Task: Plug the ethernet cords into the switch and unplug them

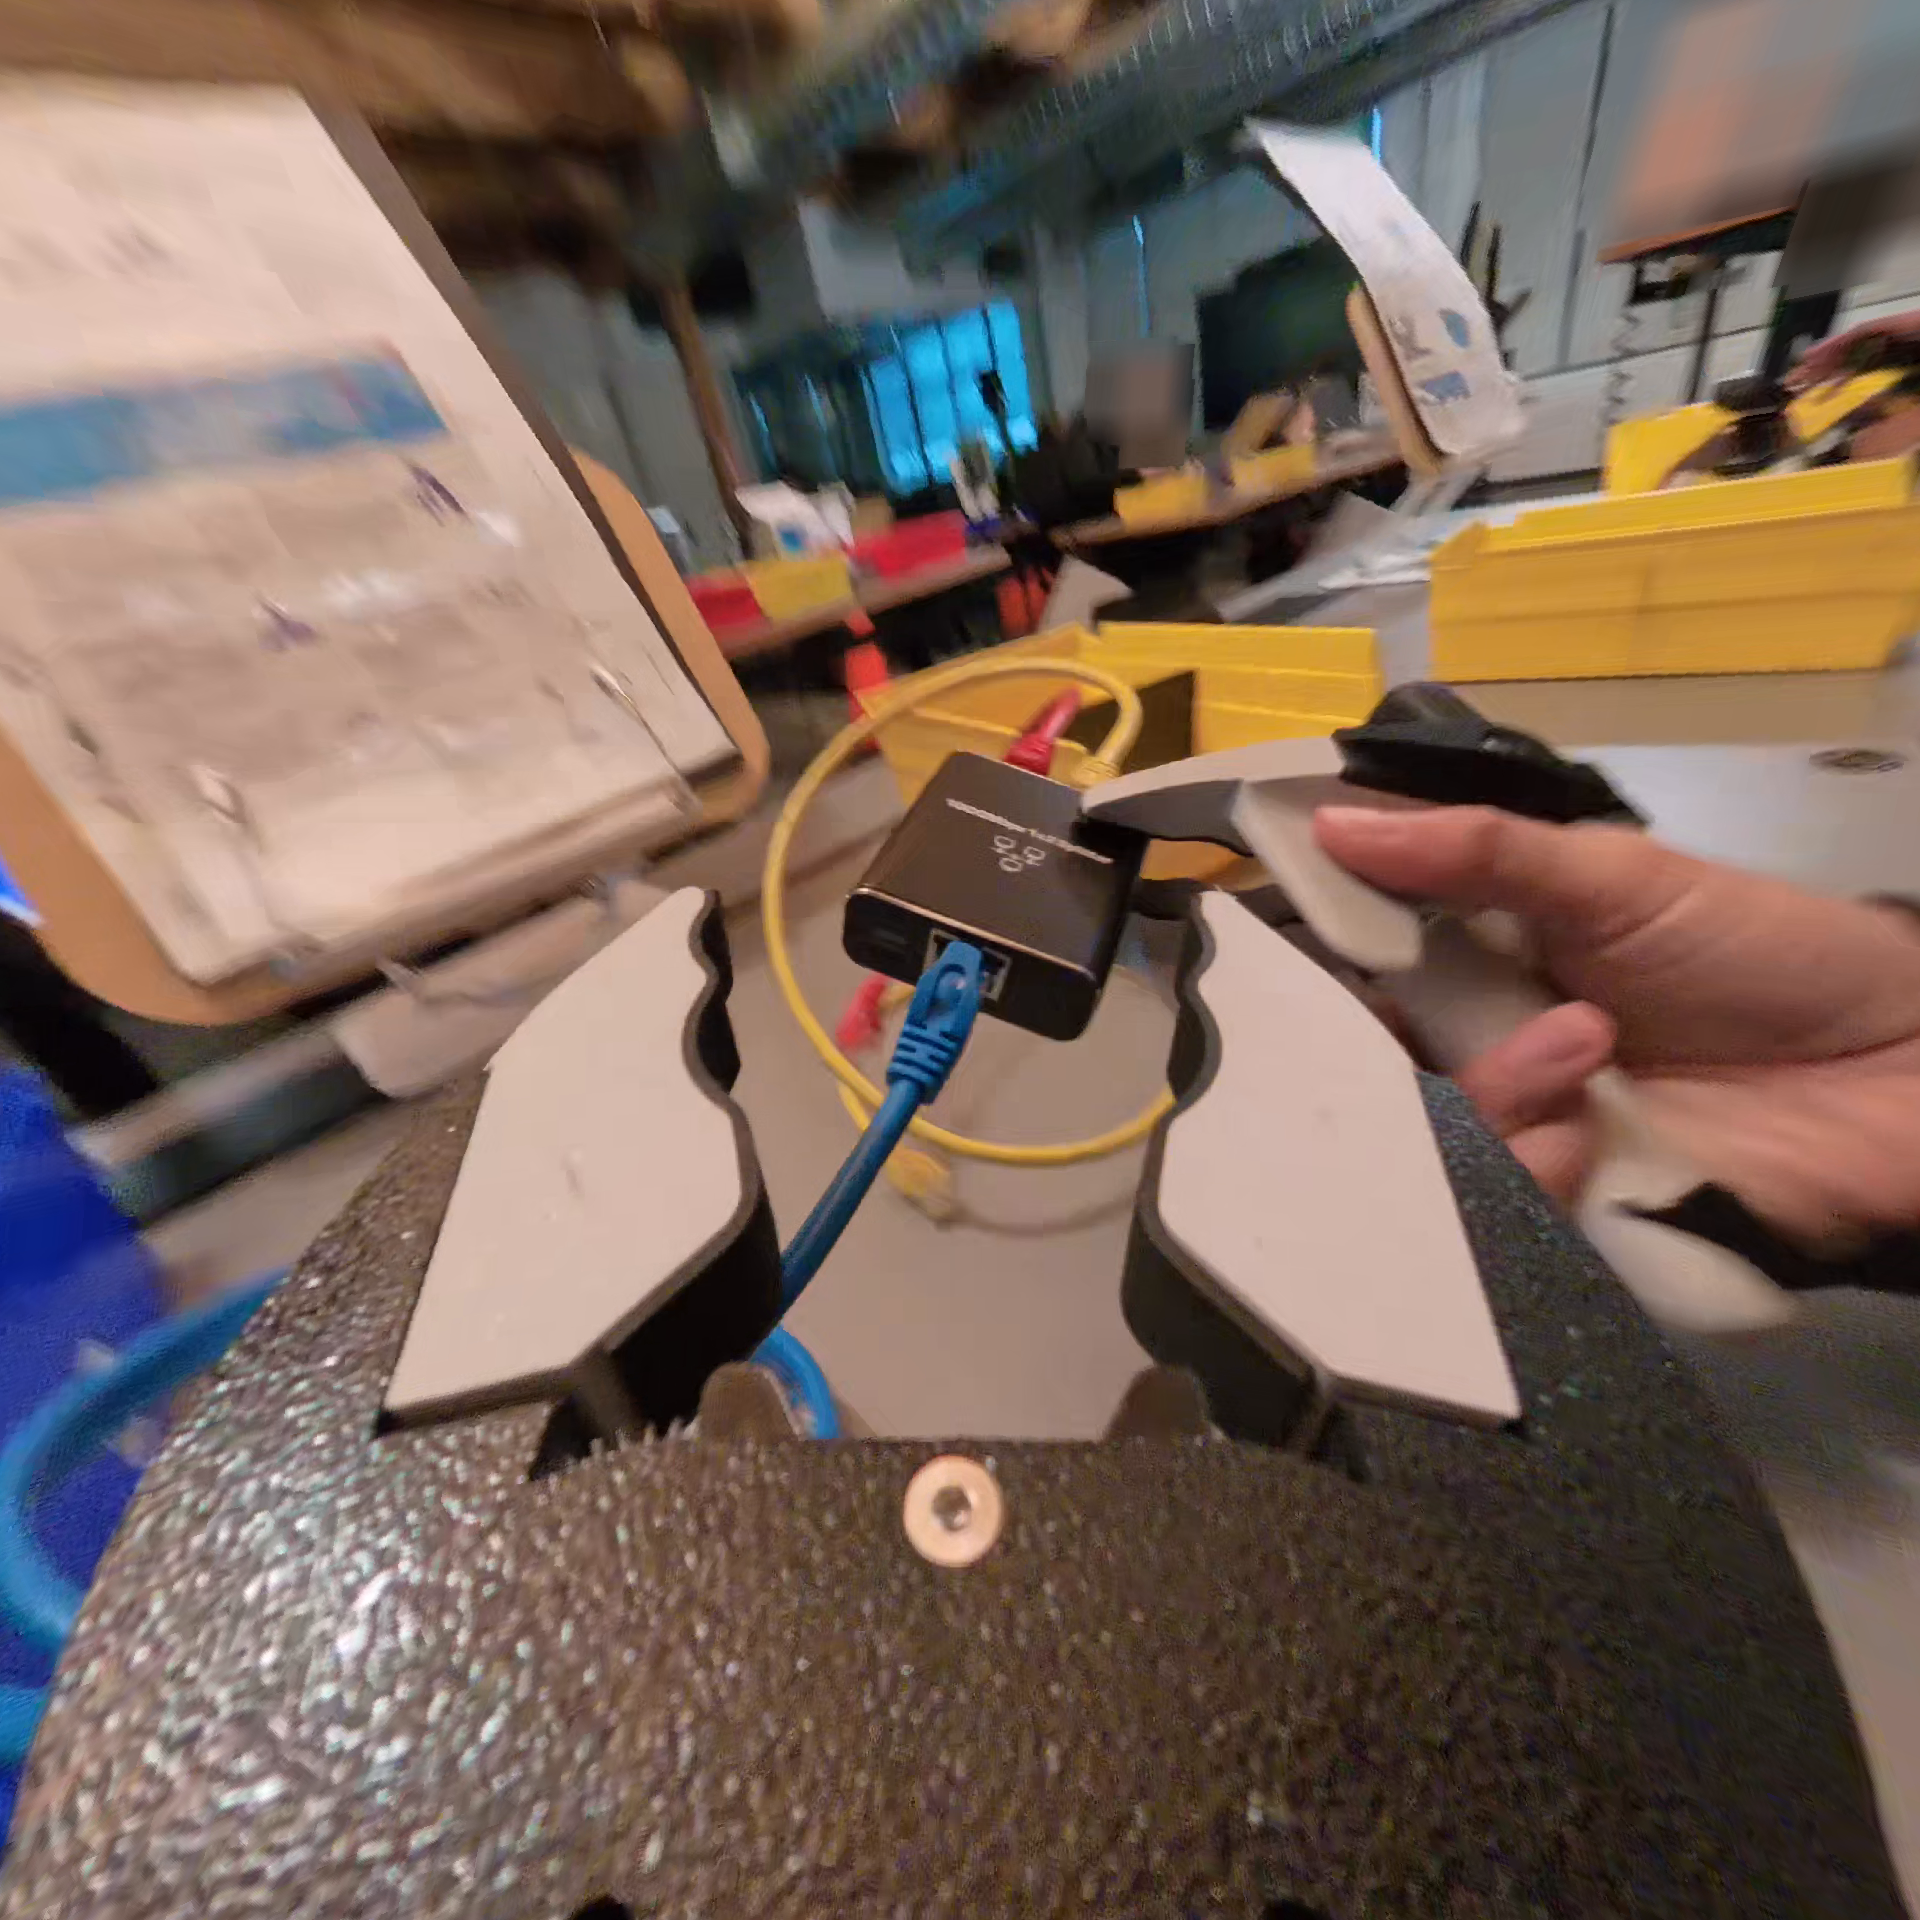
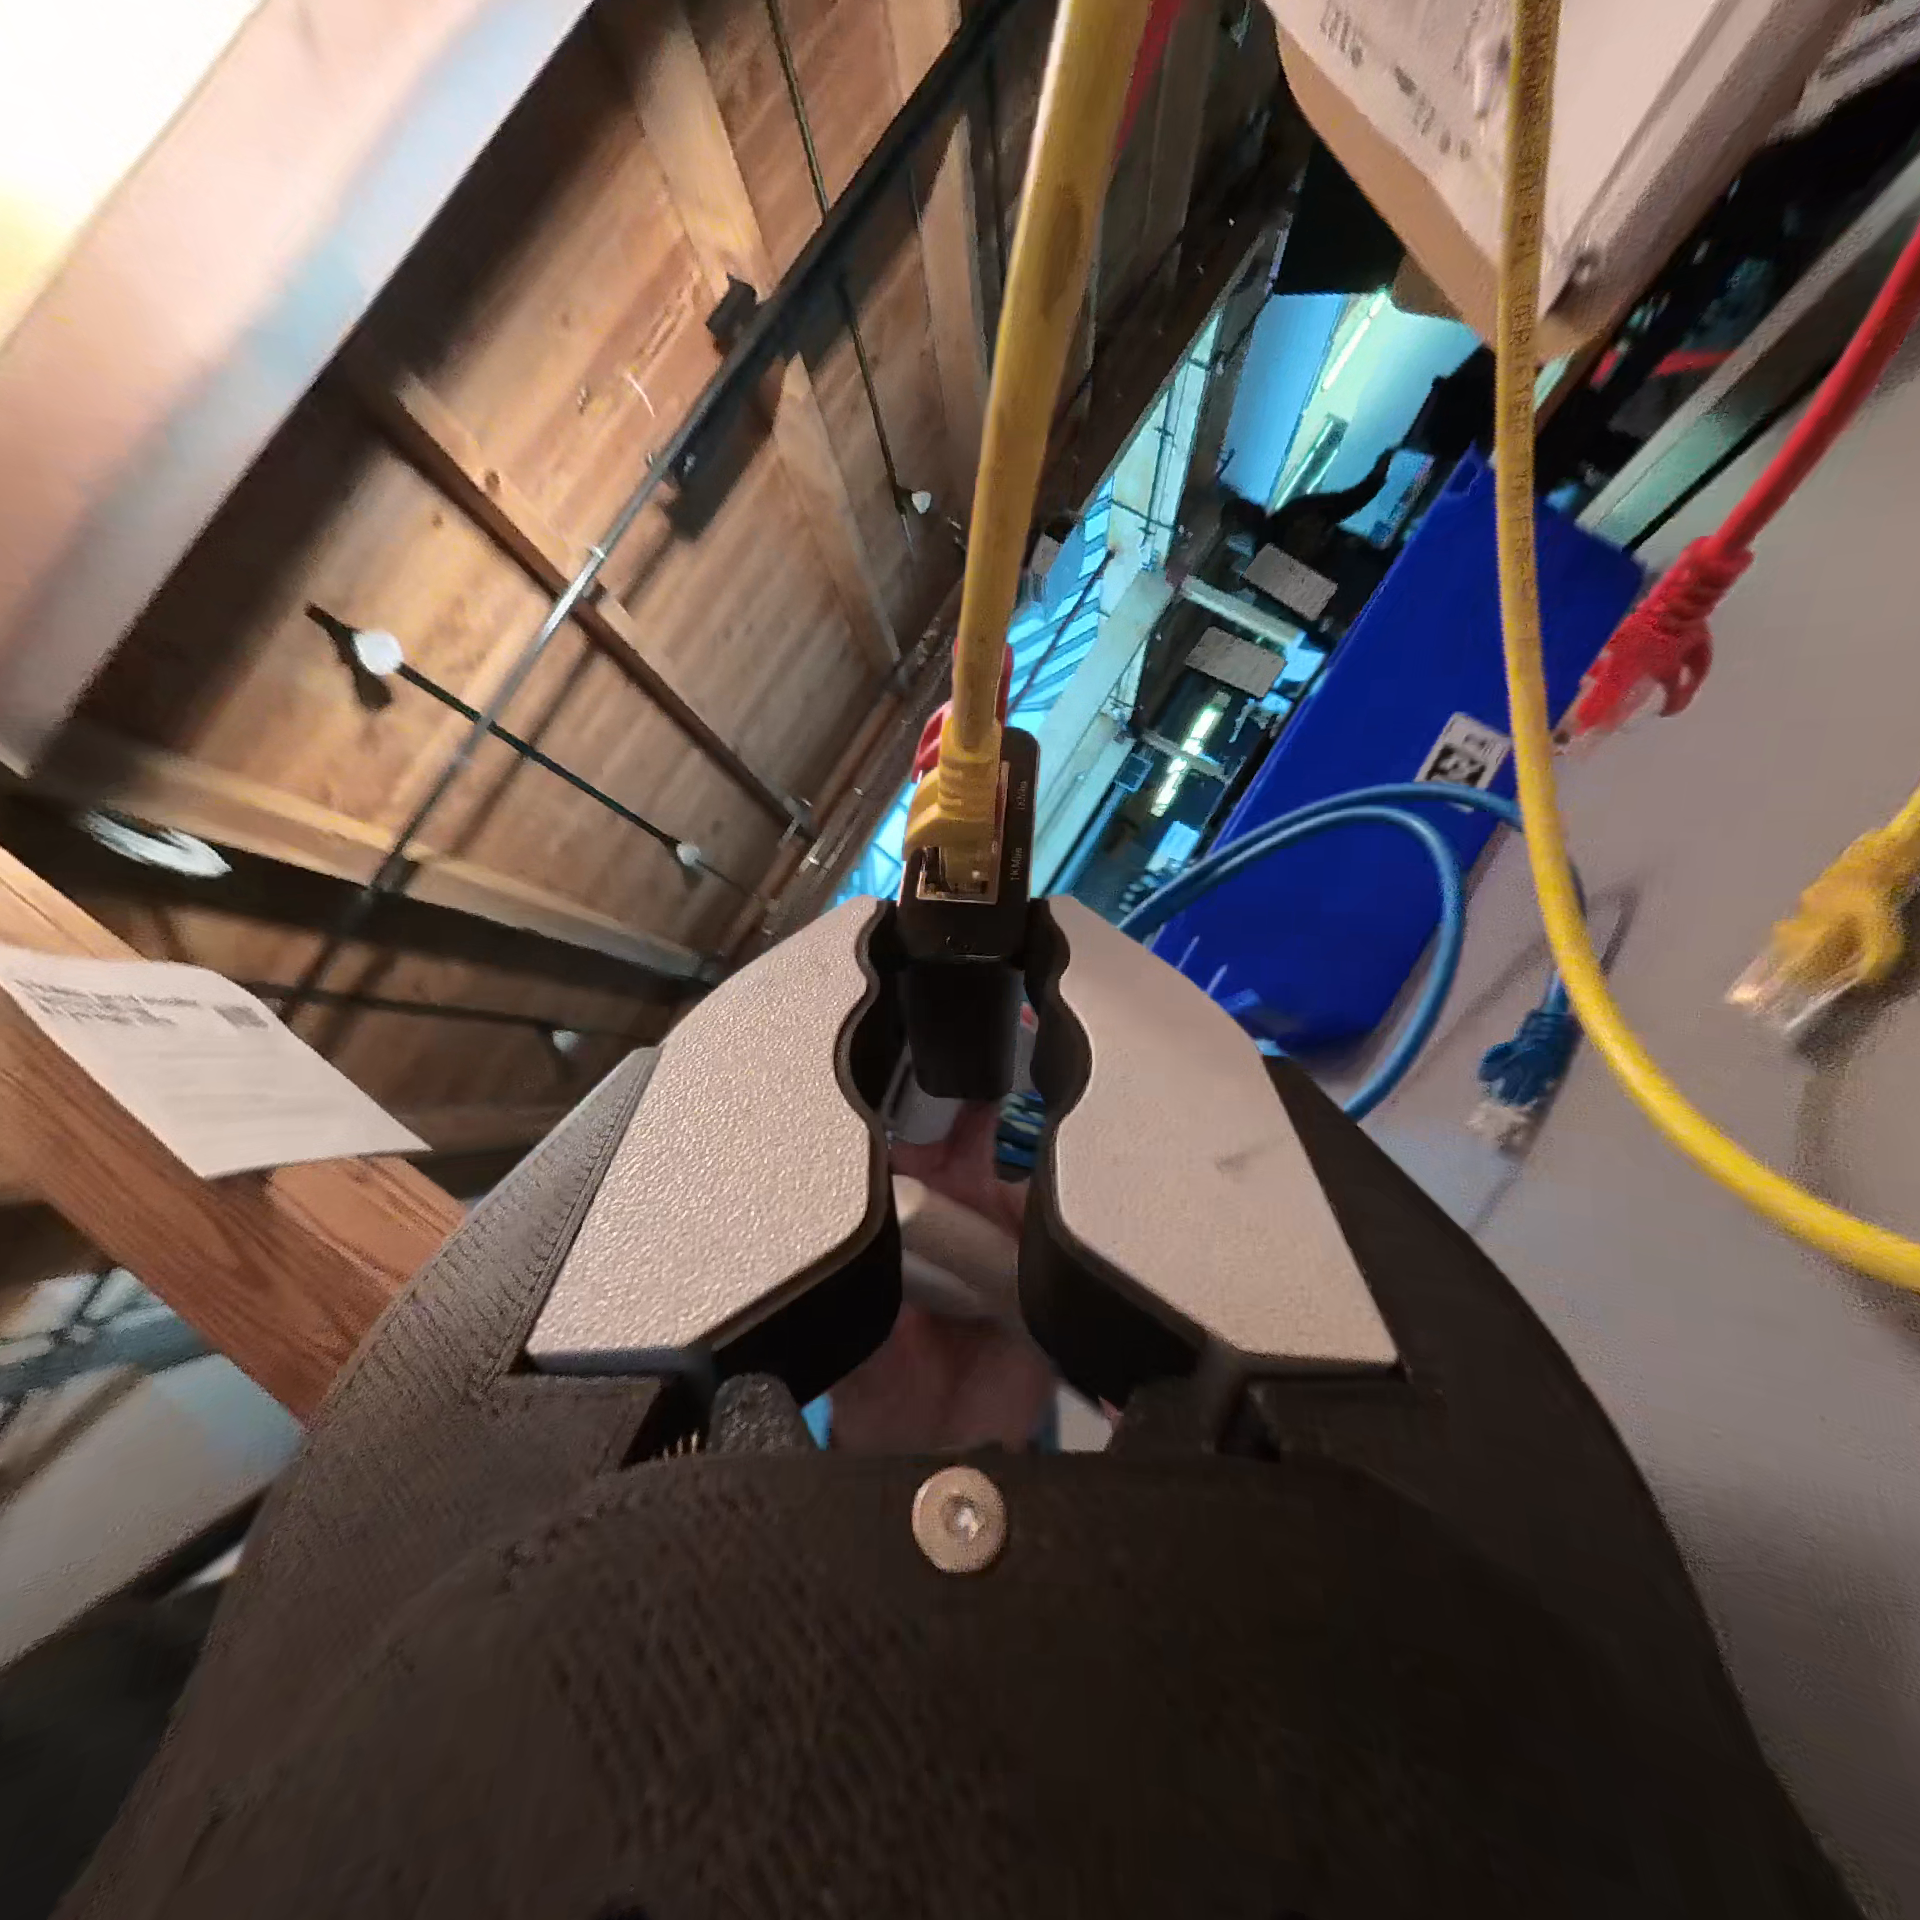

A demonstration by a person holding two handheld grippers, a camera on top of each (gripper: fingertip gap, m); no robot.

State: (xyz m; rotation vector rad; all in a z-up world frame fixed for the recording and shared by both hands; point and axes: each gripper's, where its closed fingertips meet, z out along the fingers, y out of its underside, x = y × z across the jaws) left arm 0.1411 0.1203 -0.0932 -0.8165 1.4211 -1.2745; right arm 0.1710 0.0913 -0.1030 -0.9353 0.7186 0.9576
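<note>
The small black switch (image 1: 997,883) is held up off the grey table (image 1: 1766,810). My right gripper (image 2: 961,920) is shut on the switch (image 2: 956,1029) and also shows at the right of the left wrist view (image 1: 1117,842), with a hand behind it. A blue cord (image 1: 935,1018) is plugged into the switch's near port and runs back between my left gripper's (image 1: 951,914) open jaws without being pinched. A yellow cord (image 2: 961,800) and a red cord (image 1: 1049,727) sit in the far side. Loose blue (image 2: 1522,1060), yellow (image 2: 1839,925) and red (image 2: 1652,644) plug ends lie on the table.
Yellow bins (image 1: 1662,592) stand behind the switch and to the right. A tilted board with a plastic-covered sheet (image 1: 312,540) stands close at the left. A blue bin (image 2: 1382,831) is near the loose cord ends. Wooden beams (image 2: 520,468) fill the right wrist view's left side.
</note>
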